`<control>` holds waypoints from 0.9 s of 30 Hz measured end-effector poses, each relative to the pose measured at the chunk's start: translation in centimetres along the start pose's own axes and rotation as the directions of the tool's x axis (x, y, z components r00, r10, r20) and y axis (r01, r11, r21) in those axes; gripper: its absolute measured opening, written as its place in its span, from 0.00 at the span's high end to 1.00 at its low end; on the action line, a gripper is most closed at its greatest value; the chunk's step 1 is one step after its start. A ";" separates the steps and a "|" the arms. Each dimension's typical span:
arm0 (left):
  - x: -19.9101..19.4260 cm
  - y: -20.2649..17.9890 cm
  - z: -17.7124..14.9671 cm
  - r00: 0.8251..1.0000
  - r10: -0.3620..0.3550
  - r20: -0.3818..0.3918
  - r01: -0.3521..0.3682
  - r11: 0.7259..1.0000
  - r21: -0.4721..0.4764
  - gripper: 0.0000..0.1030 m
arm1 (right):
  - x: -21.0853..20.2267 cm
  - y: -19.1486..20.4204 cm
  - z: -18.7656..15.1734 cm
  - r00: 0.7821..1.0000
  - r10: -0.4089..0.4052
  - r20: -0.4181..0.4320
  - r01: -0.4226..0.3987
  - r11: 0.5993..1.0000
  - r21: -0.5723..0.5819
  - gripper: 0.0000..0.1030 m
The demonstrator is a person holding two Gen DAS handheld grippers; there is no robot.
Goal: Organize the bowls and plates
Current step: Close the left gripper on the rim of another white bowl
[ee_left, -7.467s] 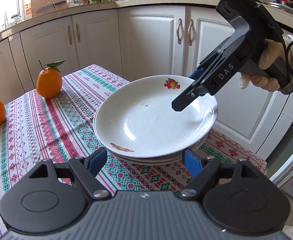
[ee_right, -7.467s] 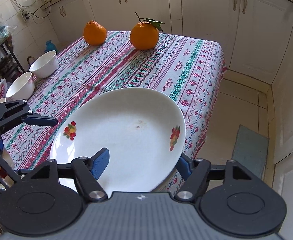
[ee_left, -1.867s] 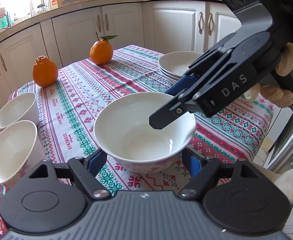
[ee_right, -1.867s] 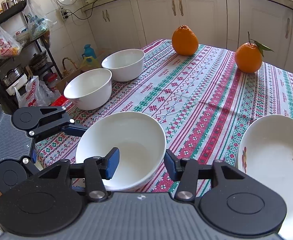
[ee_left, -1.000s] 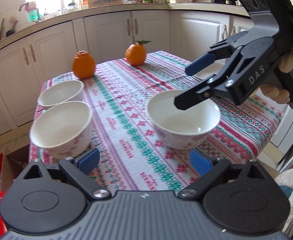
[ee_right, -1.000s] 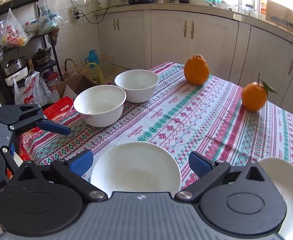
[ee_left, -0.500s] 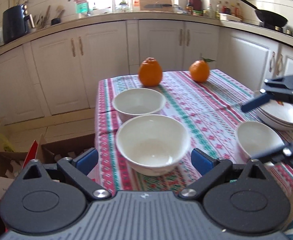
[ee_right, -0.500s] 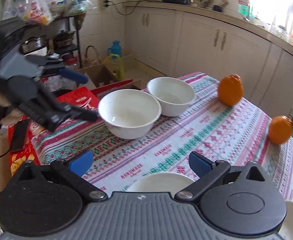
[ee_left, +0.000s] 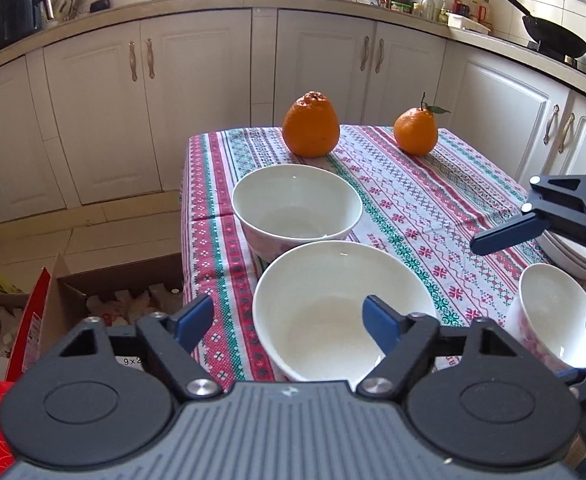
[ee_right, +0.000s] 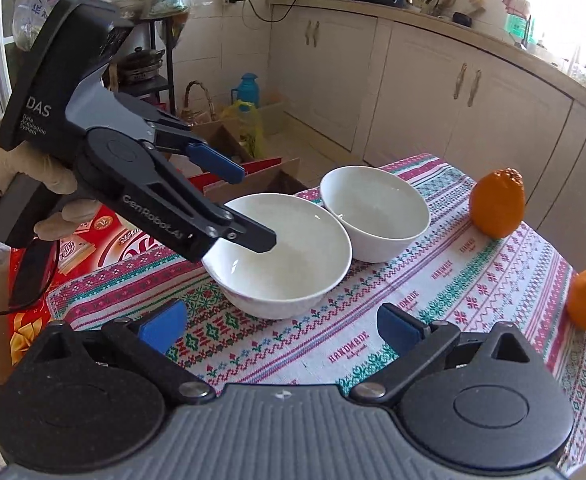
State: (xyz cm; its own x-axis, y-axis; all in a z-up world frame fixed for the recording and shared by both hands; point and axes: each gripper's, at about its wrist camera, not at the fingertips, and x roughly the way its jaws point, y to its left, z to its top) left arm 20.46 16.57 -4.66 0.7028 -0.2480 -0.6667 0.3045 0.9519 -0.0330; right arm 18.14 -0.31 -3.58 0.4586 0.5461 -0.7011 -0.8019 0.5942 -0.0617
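plates look done: a stack of plates (ee_left: 569, 254) sits at the right edge of the counter (ee_left: 421, 200), partly hidden behind the right hand-held gripper (ee_left: 533, 236). bowls are not nested yet. three show: near bowl (ee_left: 343, 308) at the counter's front-left corner, far bowl (ee_left: 297, 204) just behind it and apparently touching, third bowl (ee_left: 553, 316) alone near the plates, cut off by the frame edge. judging from this, what's left is stacking the three bowls into one pile.

left hand-held gripper (ee_left: 289, 318) straddles the near bowl's left rim, one finger inside the bowl, the other outside; jaws are closing with the rim between them, pads not pressing yet as far as i can see. the right wrist view shows the same: black finger dipped into the bowl, blue pad outside. right hand-held gripper stands wide, nothing between its fingers, hovering over the cloth.

surface: small counter under a red/green/white patterned cloth (ee_right: 373, 336) printed "handmade". two oranges (ee_left: 311, 124) at the far end, one with a leaf. room: kitchen, cream cabinets (ee_left: 197, 92), wok (ee_left: 553, 36) on the stove, dark appliance on the worktop, cardboard box (ee_left: 93, 292) and red packaging on the floor, bright window.
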 end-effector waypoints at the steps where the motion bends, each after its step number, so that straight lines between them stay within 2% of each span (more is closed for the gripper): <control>1: 0.2 0.1 0.1 1.000 -0.007 -0.005 0.007 1.000 -0.001 0.27 | 0.4 -0.1 0.1 1.000 0.005 -0.005 -0.005 1.000 -0.002 0.03; 5: 0.9 0.4 0.5 0.999 -0.046 -0.021 0.046 0.999 -0.011 0.35 | 1.5 -0.6 0.4 0.999 0.033 -0.025 -0.033 0.999 0.005 0.13; 14: 1.8 1.0 1.1 0.996 -0.075 -0.050 0.074 0.997 -0.010 0.50 | 3.2 -0.5 0.7 0.996 0.054 -0.064 -0.056 0.998 -0.029 0.23; 22: 2.2 1.4 1.2 0.993 -0.093 -0.071 0.092 0.996 -0.017 0.52 | 3.9 -0.3 0.9 0.995 0.060 -0.079 -0.064 0.996 -0.060 0.27; 24: 2.4 1.4 1.2 0.992 -0.101 -0.081 0.099 0.995 -0.023 0.57 | 4.1 -0.3 0.9 0.995 0.055 -0.080 -0.060 0.996 -0.062 0.28; 27: 2.5 1.5 1.1 0.990 -0.108 -0.087 0.106 0.994 -0.028 0.58 | 4.1 -0.4 0.9 0.995 0.063 -0.079 -0.067 0.996 -0.055 0.29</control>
State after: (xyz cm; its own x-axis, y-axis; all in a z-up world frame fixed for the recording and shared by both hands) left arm 23.43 17.17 -5.53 0.6069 -0.3329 -0.7217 0.3593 0.9249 -0.1244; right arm 20.68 2.21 -5.75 0.3758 0.5337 -0.7576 -0.8507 0.5230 -0.0535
